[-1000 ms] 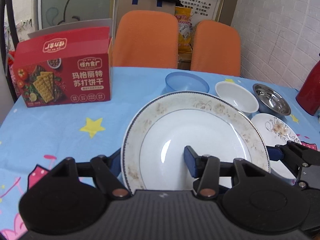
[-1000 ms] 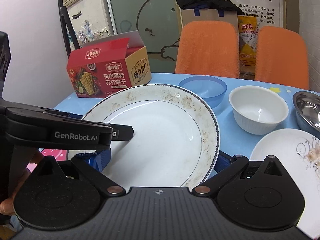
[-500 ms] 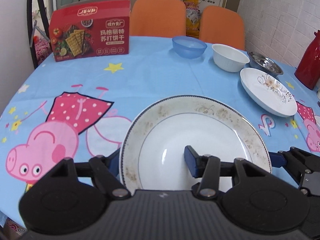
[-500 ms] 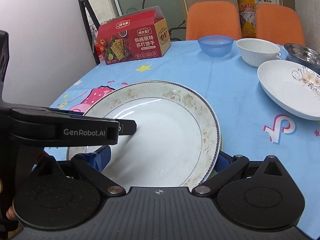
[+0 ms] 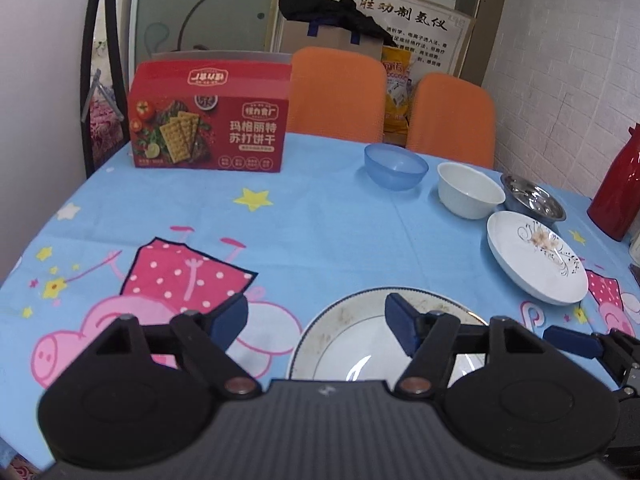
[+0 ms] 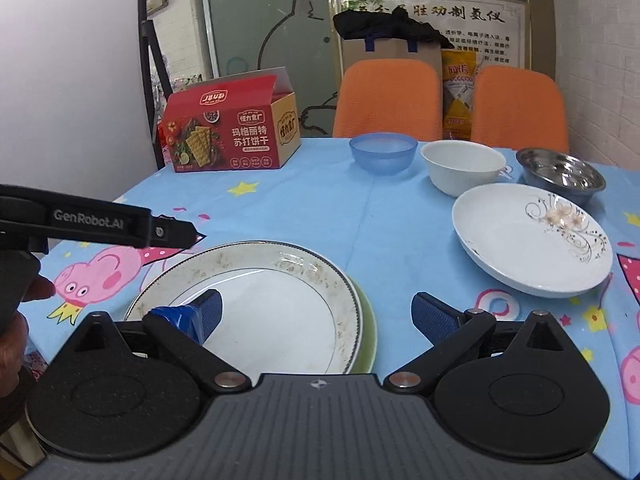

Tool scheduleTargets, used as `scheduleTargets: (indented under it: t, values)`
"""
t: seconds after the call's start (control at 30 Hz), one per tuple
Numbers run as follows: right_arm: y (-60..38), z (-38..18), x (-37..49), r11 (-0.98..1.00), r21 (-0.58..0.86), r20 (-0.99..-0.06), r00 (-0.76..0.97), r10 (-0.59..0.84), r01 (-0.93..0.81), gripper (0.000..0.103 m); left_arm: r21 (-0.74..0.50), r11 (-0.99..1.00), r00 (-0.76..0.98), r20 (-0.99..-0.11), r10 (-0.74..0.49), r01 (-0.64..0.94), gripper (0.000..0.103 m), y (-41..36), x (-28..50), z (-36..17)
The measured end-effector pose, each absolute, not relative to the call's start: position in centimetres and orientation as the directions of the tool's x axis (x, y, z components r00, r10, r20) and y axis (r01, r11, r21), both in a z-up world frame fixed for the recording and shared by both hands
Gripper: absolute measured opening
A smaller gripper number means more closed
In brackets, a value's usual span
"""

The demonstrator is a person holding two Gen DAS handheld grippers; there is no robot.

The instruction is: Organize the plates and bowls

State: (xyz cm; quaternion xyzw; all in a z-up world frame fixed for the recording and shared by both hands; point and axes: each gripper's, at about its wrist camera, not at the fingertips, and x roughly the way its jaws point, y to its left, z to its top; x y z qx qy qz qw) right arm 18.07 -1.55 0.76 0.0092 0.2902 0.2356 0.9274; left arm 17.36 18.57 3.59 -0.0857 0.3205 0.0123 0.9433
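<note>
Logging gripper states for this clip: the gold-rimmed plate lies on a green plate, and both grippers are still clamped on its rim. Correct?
Not quite. The gold-rimmed plate does lie on the green plate, but the right wrist view shows the right gripper open, and the left wrist view shows the left gripper open: both have let go.

even, soft indoor light, fairly bright; shadows faint. small glare streaks on the gold-rimmed plate (image 5: 360, 360) and steel bowl (image 6: 560, 174). strong fisheye bending, dark vignette at corners. wall posters soft, slightly blurred; tabletop (image 5: 320, 220) sharp.

"GenRobot.AI" marks the left tool (image 6: 100, 222); "苏打饼干" labels the red box (image 6: 228, 136).
</note>
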Motion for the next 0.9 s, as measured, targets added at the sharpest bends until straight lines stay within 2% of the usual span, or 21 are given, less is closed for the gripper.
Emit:
scheduleTargets:
  t: [0.27,0.9]
  values:
    - [-5.5,-1.2,18.7,0.897,0.298,-0.575,0.689,0.441,-0.325,0.089,-0.128,0.991,0.767,-0.64,-0.047,-0.046,0.072,16.5,18.2,2.8]
    - [-15.5,-1.6,21.6,0.929,0.355,-0.565,0.768,0.302,-0.104,0.089,-0.033,0.997,0.738,-0.671,-0.074,0.07,0.072,8.7,24.6,3.5]
